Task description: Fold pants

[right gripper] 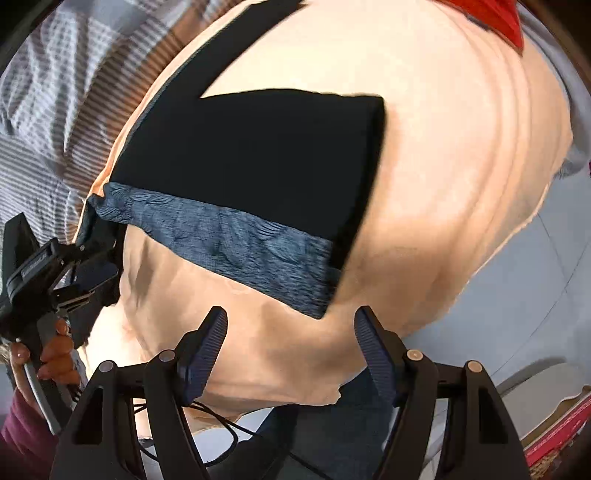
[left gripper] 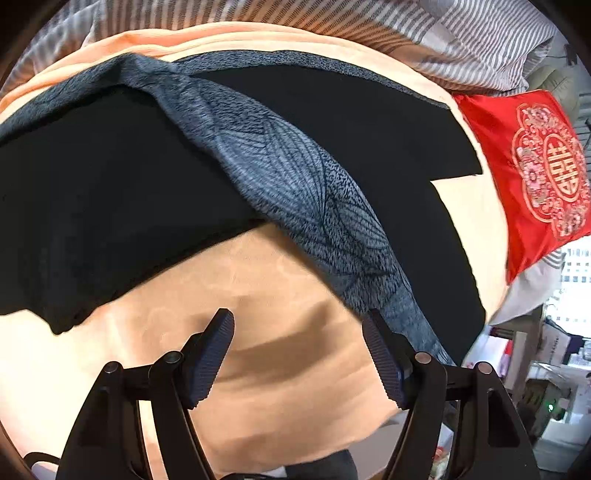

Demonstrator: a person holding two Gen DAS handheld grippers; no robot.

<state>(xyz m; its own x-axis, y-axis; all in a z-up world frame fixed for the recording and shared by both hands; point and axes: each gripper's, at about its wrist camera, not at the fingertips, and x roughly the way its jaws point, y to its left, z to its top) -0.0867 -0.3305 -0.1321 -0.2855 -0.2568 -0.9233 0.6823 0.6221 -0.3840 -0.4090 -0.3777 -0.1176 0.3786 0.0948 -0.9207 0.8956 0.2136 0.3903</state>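
Note:
Black pants [left gripper: 110, 206] with a blue-grey leaf-print side band [left gripper: 295, 177] lie spread on a peach blanket [left gripper: 277, 354]. My left gripper [left gripper: 298, 350] is open and empty, hovering over the blanket just in front of the band's near edge. In the right wrist view the pants [right gripper: 251, 162] show one leg end with the printed band [right gripper: 236, 251] along its near side. My right gripper [right gripper: 291, 345] is open and empty, just short of the band's corner. The left gripper [right gripper: 79, 275] also shows there at the far left, at the pants' edge.
A red embroidered cushion [left gripper: 535, 177] lies at the right of the blanket. Grey striped bedding [left gripper: 332, 22] lies behind and shows in the right wrist view [right gripper: 48, 122]. The bed's edge drops to the floor [right gripper: 517, 314] on the right. Room clutter [left gripper: 546, 387] stands beyond.

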